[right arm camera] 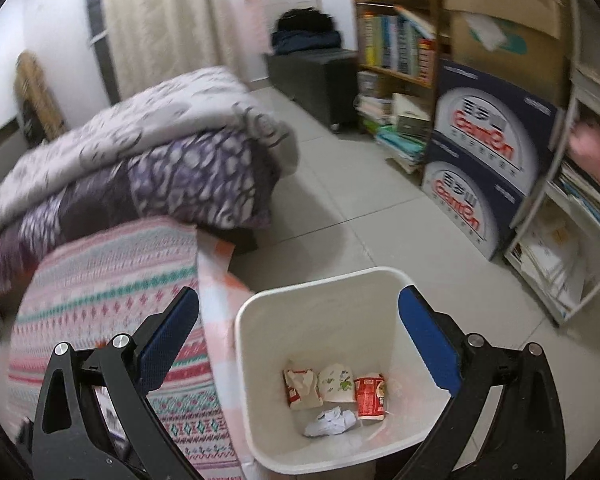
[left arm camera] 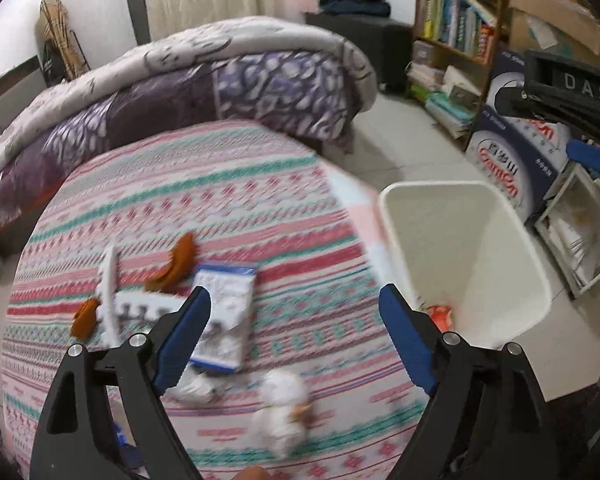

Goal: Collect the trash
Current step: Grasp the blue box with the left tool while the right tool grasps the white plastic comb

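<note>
Black arms with blue pads fill the bottom of the left wrist view: the left gripper (left arm camera: 296, 312) points steeply down over a bed with a striped pink, teal and white cover (left arm camera: 228, 184), its jaws spread wide with nothing between them and touching nothing. Just below the gap lies a blurred crumpled white wad of paper (left arm camera: 282, 408) on the cover. Partly behind the left pad lies a blue-edged flat packet (left arm camera: 228, 304), and further left sit a white plastic piece (left arm camera: 110, 292) and 2 brown peel scraps (left arm camera: 176, 264). A white bin (left arm camera: 472, 248) stands on the tiled floor beside the bed, just past the right pad, with a red item low inside it. At the right edge the other gripper's black body (left arm camera: 568, 92) shows, with part of a hand below it. In the right wrist view the right gripper (right arm camera: 300, 324) tilts down above the white bin (right arm camera: 260, 340), its jaws likewise spread apart and empty, the right pad over the bin's far corner and the left pad over the bed's edge. On the bin floor lie 2 crumpled wrappers (right arm camera: 302, 388), a red cup (right arm camera: 370, 396) and a white paper ball (right arm camera: 332, 420). A folded purple quilt (right arm camera: 148, 168) rests further up the bed.
</note>
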Available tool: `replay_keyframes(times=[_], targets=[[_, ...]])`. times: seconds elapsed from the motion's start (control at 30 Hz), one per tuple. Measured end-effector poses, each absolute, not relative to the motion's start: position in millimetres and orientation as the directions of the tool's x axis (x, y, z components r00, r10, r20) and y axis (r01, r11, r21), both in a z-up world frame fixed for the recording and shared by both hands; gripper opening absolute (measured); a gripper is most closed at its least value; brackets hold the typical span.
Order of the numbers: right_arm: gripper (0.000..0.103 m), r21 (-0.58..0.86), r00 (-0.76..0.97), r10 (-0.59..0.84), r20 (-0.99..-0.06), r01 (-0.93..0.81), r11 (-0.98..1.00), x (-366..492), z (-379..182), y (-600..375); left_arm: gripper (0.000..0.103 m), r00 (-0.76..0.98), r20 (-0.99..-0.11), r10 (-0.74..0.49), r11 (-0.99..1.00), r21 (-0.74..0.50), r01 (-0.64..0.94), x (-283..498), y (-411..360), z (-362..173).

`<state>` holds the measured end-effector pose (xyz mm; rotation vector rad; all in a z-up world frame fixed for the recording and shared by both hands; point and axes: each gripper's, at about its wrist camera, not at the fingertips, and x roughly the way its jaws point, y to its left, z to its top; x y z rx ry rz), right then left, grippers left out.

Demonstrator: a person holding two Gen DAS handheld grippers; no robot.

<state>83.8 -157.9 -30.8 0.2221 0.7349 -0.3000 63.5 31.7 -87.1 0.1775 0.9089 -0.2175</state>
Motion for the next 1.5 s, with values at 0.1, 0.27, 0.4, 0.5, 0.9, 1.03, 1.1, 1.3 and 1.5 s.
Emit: replay_keyframes(times=[0.1, 0.27, 0.4, 0.5, 0.9, 1.03, 1.1, 1.3, 1.5], targets=[[0.096, 0.068, 0.692, -0.168, -0.703, 0.300, 0.951, 90, -37, -139, 0.086, 0.565, -0.822, -0.078, 0.952, 0.107, 0.287, 64, 49, -94], [0.096, 0.048, 0.676, -0.132, -0.725, 0.241, 0.969, 101, -45, -110, 0.086, 0.481, -0.875, -0.060, 0.915, 0.144, 0.377, 63, 76, -103], [0.096, 0.037, 0.660, -0.100, -0.744, 0.190, 0.981, 111, -52, -88, 0.087, 0.383, -0.923, -0.034, 0.849, 0.175, 0.499, 58, 101, -113], [0.096, 0.034, 0.641, -0.061, -0.765, 0.136, 0.990, 115, -59, -71, 0.090, 0.286, -0.958, 0.003, 0.790, 0.178, 0.586, 50, 121, -122], [0.096, 0.009, 0.488, 0.084, -0.869, -0.154, 0.988, 134, -102, 10, 0.095, 0.085, -0.989, 0.123, 0.715, 0.147, 0.684, 38, 191, -164], [0.096, 0.009, 0.479, 0.107, -0.871, -0.202, 0.979, 139, -107, 27, 0.094, 0.099, -0.988, 0.119, 0.725, 0.154, 0.671, 33, 202, -176], [0.096, 0.012, 0.472, 0.125, -0.873, -0.235, 0.972, 140, -110, 36, 0.076, 0.100, -0.994, 0.054, 0.758, 0.105, 0.644, 30, 210, -170], [0.096, -0.036, 0.461, 0.149, -0.875, -0.367, 0.929, 143, -120, 68, 0.058, 0.181, -0.983, -0.019, 0.842, 0.082, 0.533, 23, 240, -147], [0.084, -0.089, 0.450, 0.165, -0.878, -0.491, 0.866, 137, -127, 99, 0.058, 0.298, -0.953, -0.058, 0.930, 0.057, 0.363, 22, 275, -110]])
